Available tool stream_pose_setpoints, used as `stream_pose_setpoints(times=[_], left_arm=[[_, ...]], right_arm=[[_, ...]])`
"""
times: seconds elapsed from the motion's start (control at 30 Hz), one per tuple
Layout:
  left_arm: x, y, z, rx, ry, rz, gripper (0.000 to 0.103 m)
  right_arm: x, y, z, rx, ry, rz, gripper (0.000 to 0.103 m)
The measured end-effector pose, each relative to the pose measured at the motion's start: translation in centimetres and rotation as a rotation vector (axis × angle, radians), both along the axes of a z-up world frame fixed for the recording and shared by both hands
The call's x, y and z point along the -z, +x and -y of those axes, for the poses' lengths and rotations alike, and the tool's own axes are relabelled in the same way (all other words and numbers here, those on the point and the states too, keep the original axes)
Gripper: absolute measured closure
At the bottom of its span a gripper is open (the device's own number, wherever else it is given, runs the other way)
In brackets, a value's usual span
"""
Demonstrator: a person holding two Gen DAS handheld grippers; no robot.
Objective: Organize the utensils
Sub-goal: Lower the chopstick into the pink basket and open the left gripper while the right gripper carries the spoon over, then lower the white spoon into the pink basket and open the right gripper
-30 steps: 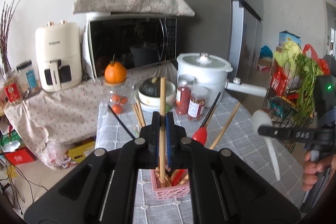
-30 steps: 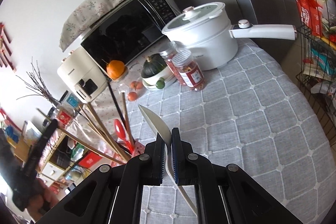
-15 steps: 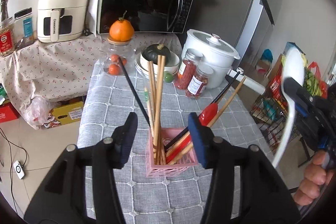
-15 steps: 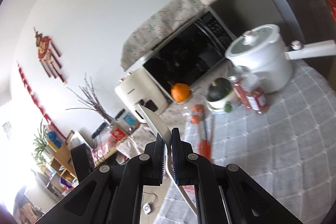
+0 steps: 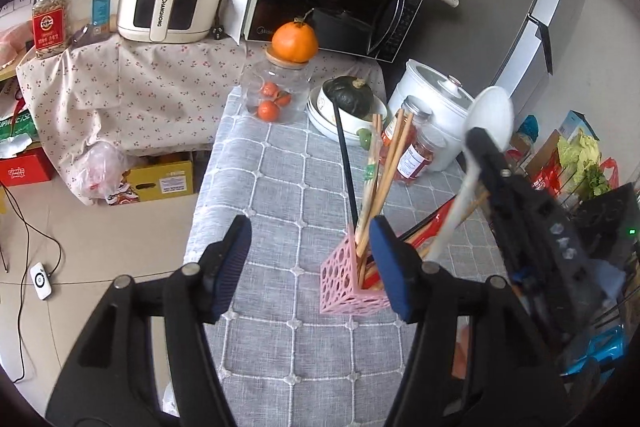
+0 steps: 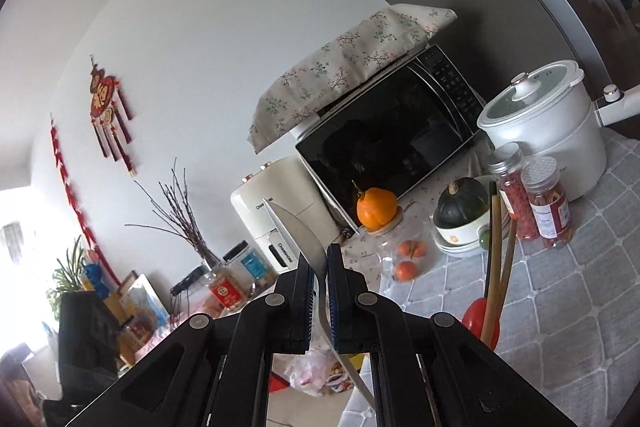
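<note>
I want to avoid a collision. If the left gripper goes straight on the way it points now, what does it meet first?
Probably the grey checked tablecloth, just left of the pink utensil holder. The open left gripper has nothing between its fingers. The right finger may graze the holder; depth is unclear.

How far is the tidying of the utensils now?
Done: chopsticks and a red utensil stand in the pink holder. The left gripper, just opened, is empty. In hand: the right gripper holds a white spoon above the holder. Left: putting the spoon in.
</note>
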State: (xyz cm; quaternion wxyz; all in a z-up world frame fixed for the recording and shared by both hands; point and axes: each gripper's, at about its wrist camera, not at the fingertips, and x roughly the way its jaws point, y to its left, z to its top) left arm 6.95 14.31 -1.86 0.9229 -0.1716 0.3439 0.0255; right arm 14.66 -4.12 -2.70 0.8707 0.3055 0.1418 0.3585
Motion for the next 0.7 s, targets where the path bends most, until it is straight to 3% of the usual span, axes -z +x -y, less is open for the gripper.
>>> stream_pose_setpoints(times=[0.27,0.5,0.6,0.63,0.7], left_arm=[[0.1,-0.6,-0.9,0.001,-0.008,-0.01,0.041],[0.9,-0.2,-0.5,0.012,-0.019,-0.037,0.041],[1.3,0.0,-0.4,0.015,-0.023,-0.058,0.039],[1.4,0.0,-0.4,0.013,-0.025,-0.062,0.037],[1.6,0.1,-0.3,0.009,-0.031,-0.069,0.037]], right_arm=[[4.2,0.4,-1.1,0.043,-0.054,-0.012,0.095],[5.9,-0.4,-0.9,0.034,-0.075,-0.044,0.092],[5.8,-1.1,-0.1,0.036,-0.074,-0.058,0.077],[5.7,-1.4,0.3,0.039,-0.075,-0.054,0.067],[5.2,-1.6,0.9,0.044,-0.087,-0.046,0.066]])
